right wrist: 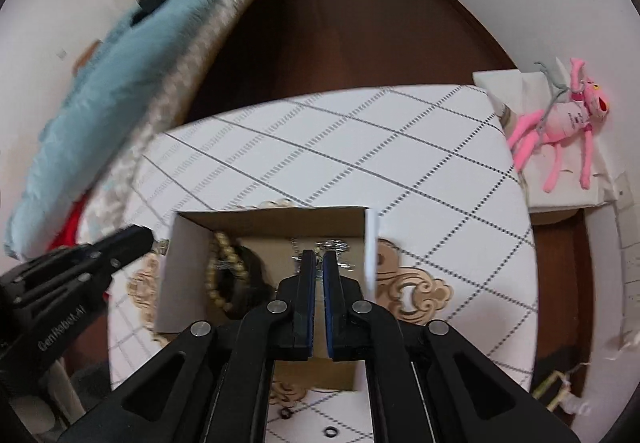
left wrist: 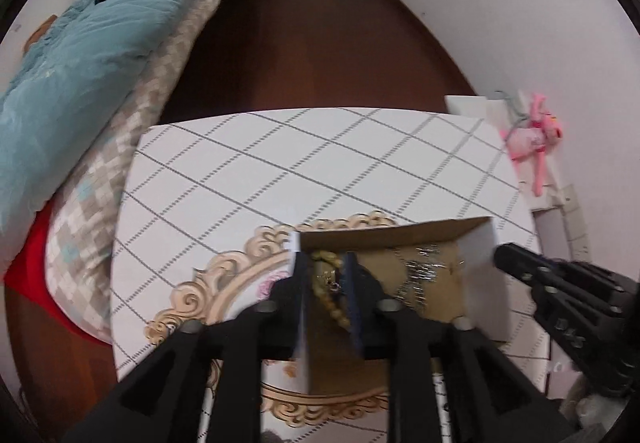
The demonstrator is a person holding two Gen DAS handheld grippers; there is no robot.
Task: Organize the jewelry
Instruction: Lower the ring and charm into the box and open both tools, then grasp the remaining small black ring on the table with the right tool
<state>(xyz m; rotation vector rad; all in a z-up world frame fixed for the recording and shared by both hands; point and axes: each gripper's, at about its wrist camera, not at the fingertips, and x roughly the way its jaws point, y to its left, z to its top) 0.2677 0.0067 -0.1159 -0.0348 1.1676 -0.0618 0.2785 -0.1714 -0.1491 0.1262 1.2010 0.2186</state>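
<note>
An open cardboard box [left wrist: 400, 233] [right wrist: 280, 221] stands on the table. Inside lie a yellow bead bracelet [left wrist: 334, 307] [right wrist: 218, 275] and a silver chain [left wrist: 424, 269] [right wrist: 336, 245]. My left gripper [left wrist: 326, 263] reaches into the box's left side, fingers slightly apart around the bead bracelet, with a small charm between them. My right gripper [right wrist: 319, 257] is over the box's right side, jaws nearly closed with a thin gap, tips at the silver chain; whether it grips the chain is unclear. Each gripper shows in the other's view: the right [left wrist: 560, 291], the left [right wrist: 80, 267].
The table [left wrist: 280, 163] [right wrist: 360, 147] has a white diamond-pattern cloth with a gold ornament. A bed with a blue quilt [left wrist: 100, 43] stands to the left. A pink plush toy [right wrist: 560, 119] lies on a white box at right. Small black rings [right wrist: 330, 432] lie near the front edge.
</note>
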